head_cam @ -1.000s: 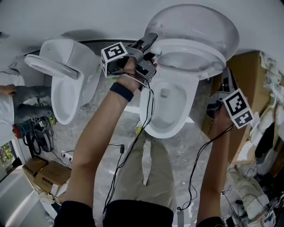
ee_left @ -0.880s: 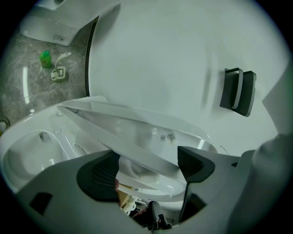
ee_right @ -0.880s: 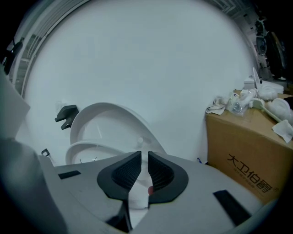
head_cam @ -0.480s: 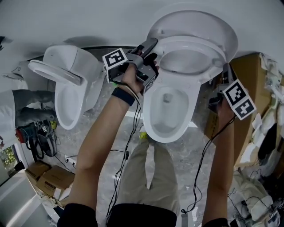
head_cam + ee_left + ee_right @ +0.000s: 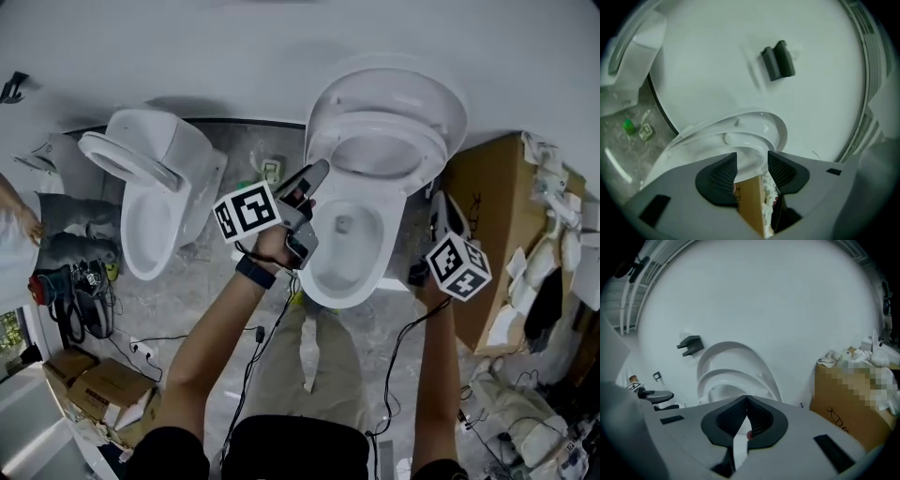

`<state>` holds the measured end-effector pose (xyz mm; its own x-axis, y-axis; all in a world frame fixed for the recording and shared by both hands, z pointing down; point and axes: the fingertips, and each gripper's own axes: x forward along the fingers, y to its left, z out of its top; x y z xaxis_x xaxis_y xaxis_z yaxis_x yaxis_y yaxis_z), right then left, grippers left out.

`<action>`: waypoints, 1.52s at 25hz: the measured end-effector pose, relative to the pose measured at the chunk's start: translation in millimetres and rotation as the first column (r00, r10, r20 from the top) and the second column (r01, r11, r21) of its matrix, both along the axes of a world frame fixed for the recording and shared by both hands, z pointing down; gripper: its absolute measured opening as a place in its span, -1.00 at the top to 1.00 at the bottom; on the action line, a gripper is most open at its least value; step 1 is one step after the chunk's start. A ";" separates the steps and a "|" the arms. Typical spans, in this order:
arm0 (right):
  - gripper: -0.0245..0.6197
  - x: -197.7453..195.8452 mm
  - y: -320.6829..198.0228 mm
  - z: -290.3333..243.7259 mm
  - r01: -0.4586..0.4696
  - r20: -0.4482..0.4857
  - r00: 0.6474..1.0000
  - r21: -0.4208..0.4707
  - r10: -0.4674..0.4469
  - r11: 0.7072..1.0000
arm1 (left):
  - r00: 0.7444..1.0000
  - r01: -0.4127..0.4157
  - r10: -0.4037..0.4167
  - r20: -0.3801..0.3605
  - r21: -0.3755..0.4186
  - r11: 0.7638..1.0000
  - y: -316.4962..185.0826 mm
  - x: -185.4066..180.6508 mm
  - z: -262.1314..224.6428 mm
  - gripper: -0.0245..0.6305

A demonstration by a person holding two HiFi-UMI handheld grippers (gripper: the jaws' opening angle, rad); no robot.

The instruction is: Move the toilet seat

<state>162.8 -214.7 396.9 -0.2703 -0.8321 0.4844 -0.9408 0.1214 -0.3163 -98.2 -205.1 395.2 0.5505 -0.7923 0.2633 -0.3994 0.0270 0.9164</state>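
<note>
Head view: toilet seat (image 5: pixel 375 125) raised, leaning on lid (image 5: pixel 389 89) above toilet bowl (image 5: pixel 349 248). Left gripper (image 5: pixel 751 161) near bowl's left rim — jaws have just been closing, now half apart, nothing between. Right gripper (image 5: pixel 746 416) pinched together, empty. Likely release step: draw clear without brushing seat — it could drop forward.

Both forearms stretch forward, the left gripper (image 5: pixel 751 161) with its jaws half apart, just closing with nothing between them, the right gripper (image 5: pixel 746 409) with its jaws pressed together
</note>
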 end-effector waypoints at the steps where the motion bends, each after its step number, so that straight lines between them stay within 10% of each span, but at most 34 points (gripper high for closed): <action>1: 0.84 -4.8 18.4 -8.3 0.028 -0.009 1.000 -0.005 -0.028 1.000 | 0.998 -0.001 -0.001 0.066 0.026 1.000 14.6 0.9 -11.8 0.30; 11: 0.84 -49.5 159.8 -151.4 0.154 -0.036 0.988 0.060 -0.152 0.986 | 0.843 -0.175 0.003 0.538 0.268 0.947 138.5 26.7 -154.5 0.63; 21: 0.84 -53.1 235.3 -194.7 0.188 -0.076 0.980 0.064 -0.183 0.980 | 0.550 -0.324 -0.135 0.824 0.360 0.875 218.6 25.1 -211.2 0.64; 27: 0.84 -45.2 235.2 -204.9 0.171 -0.102 0.982 0.091 -0.162 0.981 | 0.504 -0.339 -0.190 0.843 0.395 0.854 215.6 36.6 -228.7 0.64; 38: 0.84 -52.5 206.2 -222.2 0.156 -0.101 0.985 0.148 -0.142 0.977 | 0.523 -0.299 -0.239 0.818 0.439 0.847 190.9 48.6 -247.1 0.64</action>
<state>110.3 -8.5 174.7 -0.3585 -0.8524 0.3806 -0.9320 0.3036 -0.1980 -49.6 -14.2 148.0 0.3147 -0.9278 0.2004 -0.9484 -0.3162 0.0257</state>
